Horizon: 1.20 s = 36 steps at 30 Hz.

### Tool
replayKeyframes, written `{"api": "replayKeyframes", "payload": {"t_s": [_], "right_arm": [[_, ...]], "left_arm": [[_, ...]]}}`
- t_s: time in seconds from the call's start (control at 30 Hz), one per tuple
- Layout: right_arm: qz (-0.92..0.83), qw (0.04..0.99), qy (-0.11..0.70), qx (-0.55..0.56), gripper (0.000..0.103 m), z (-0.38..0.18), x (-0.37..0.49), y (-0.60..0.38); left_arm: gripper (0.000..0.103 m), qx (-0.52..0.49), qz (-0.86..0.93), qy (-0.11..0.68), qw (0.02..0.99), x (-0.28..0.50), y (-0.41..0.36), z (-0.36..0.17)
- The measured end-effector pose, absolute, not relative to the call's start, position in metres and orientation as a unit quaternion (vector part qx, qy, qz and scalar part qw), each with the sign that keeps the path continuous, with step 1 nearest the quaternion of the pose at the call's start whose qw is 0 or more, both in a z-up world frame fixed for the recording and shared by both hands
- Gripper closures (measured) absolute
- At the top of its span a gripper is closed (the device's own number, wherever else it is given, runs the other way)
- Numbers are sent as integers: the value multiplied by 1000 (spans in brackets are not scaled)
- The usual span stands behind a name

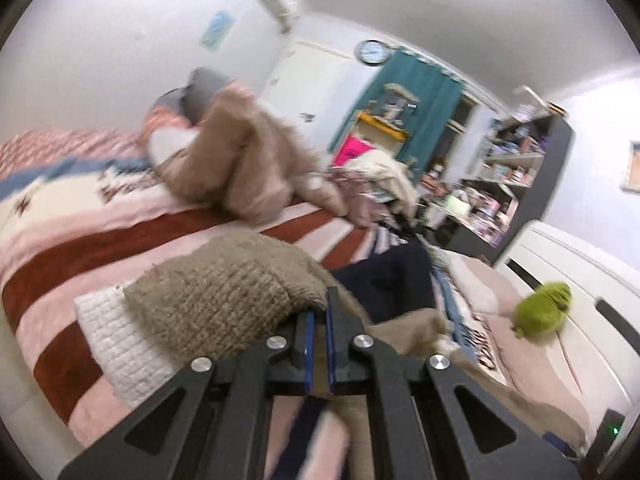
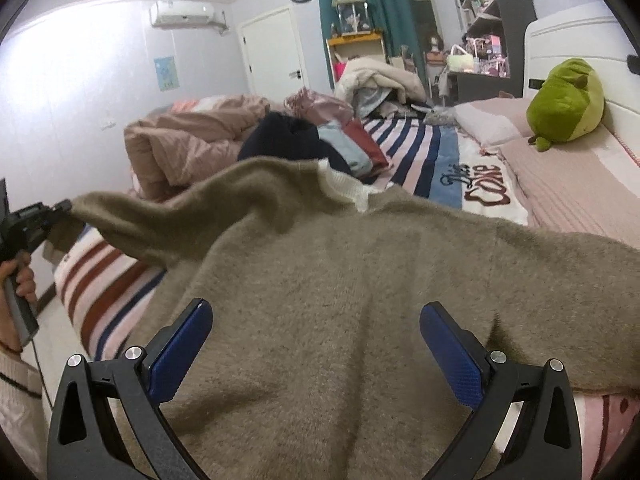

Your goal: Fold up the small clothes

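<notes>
Item: taupe sweater, fuzzy knit, white ribbed collar showing at the neck. Spread across the near part of the bed, body lying broad and mostly flat with soft creases; one sleeve lifted off the bedding and stretched out to the left.

Left gripper: blue pads pressed together, pinching the end of that sleeve, knit bunched at the tips. Seen also from the right wrist view at far left, held by a hand.

Right gripper: jaws spread wide, hovering over the lower body of the sweater, nothing between the pads.

Progress, as judged: early. No fold visible in the body; sleeve raised, apparently for a first fold inward. Remaining: both sleeves in, body doubled, then the other garments.

Other stock: dark navy garment, pale blue and red pieces beside it, unfolded heap farther back. Pinkish quilt, rumpled, soft. Striped bedspread, flat weave look. Green plush toy, rounded, against the white headboard.
</notes>
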State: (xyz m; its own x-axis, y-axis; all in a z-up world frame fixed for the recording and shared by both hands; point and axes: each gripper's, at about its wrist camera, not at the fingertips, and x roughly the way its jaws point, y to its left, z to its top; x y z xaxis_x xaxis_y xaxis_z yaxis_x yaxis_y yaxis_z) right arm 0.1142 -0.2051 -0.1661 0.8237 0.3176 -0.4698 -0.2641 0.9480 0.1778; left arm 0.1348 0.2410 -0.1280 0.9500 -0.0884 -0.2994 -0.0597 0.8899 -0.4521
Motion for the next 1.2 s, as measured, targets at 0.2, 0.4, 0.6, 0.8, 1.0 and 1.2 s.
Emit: {"api": "replayKeyframes", "payload": {"t_s": [0.2, 0.4, 0.6, 0.8, 1.0, 1.2], "right_arm": [[156, 960, 223, 72, 0, -152, 94, -231], [141, 965, 207, 78, 0, -145, 74, -259], [121, 964, 223, 75, 0, -158, 62, -283], [124, 960, 235, 84, 0, -164, 56, -290], [170, 958, 222, 63, 0, -143, 66, -245], [245, 942, 227, 12, 0, -130, 84, -157]], "left_arm": [[101, -192, -145, 179, 954, 137, 143, -99], [100, -170, -255, 296, 905, 157, 29, -145], [78, -117, -260, 396, 873, 152, -26, -197], [20, -117, -275, 350, 888, 108, 2, -169], [3, -113, -160, 289, 937, 79, 76, -141], [3, -115, -15, 230, 966, 64, 154, -143]]}}
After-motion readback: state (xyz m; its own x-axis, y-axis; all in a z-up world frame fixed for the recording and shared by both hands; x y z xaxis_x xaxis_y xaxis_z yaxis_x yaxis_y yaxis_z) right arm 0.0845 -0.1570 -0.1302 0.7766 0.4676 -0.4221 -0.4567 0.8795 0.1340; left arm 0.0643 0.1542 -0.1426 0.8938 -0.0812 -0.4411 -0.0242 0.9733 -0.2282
